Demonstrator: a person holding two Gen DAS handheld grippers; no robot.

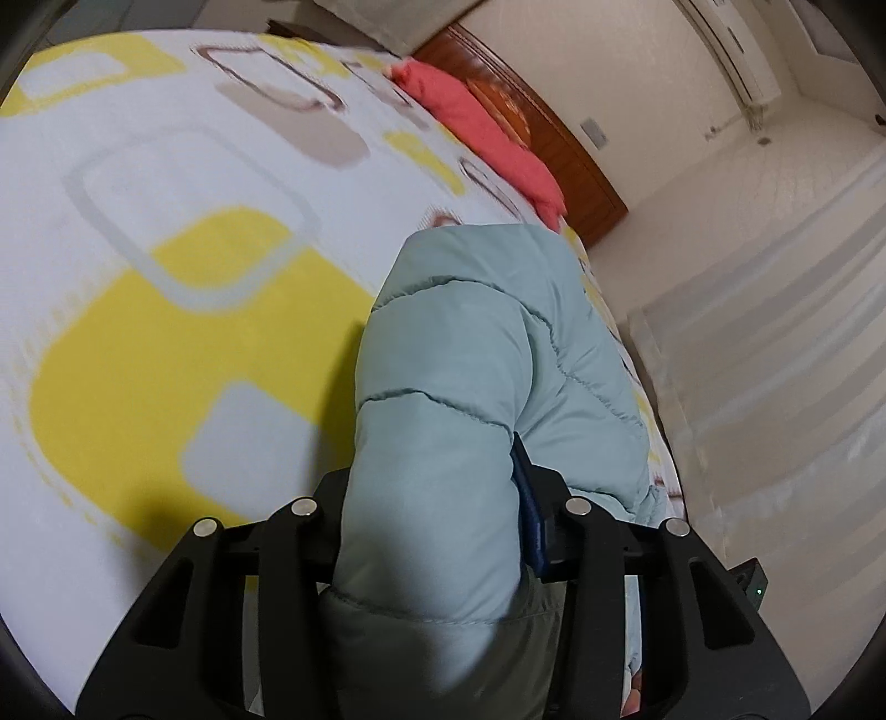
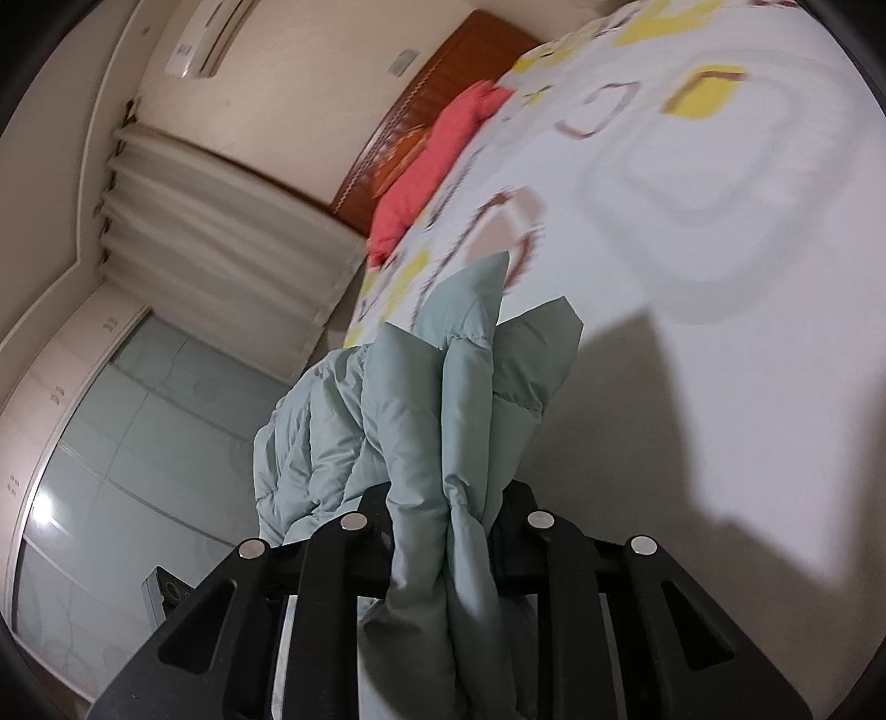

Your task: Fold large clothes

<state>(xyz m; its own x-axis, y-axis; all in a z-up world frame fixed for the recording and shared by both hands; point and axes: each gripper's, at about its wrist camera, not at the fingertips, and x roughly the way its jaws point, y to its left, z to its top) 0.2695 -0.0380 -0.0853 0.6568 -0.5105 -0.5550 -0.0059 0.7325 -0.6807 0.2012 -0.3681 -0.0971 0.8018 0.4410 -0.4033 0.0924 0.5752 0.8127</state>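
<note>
A pale green quilted puffer jacket [image 1: 459, 360] is held up above the bed. My left gripper [image 1: 437, 515] is shut on a thick padded fold of it; the fabric bulges out between the jaws and hides the fingertips. In the right wrist view the jacket [image 2: 443, 399] is bunched into several folds, and my right gripper [image 2: 443, 531] is shut on them. The rest of the jacket hangs off to the left of the right gripper.
The bed [image 1: 166, 277] has a white cover with yellow and brown squares. A red pillow [image 1: 476, 122] lies against a wooden headboard [image 1: 554, 138]. Curtains [image 2: 210, 221], a wall air conditioner [image 2: 210, 39] and a glass-fronted wardrobe [image 2: 111, 443] stand beside the bed.
</note>
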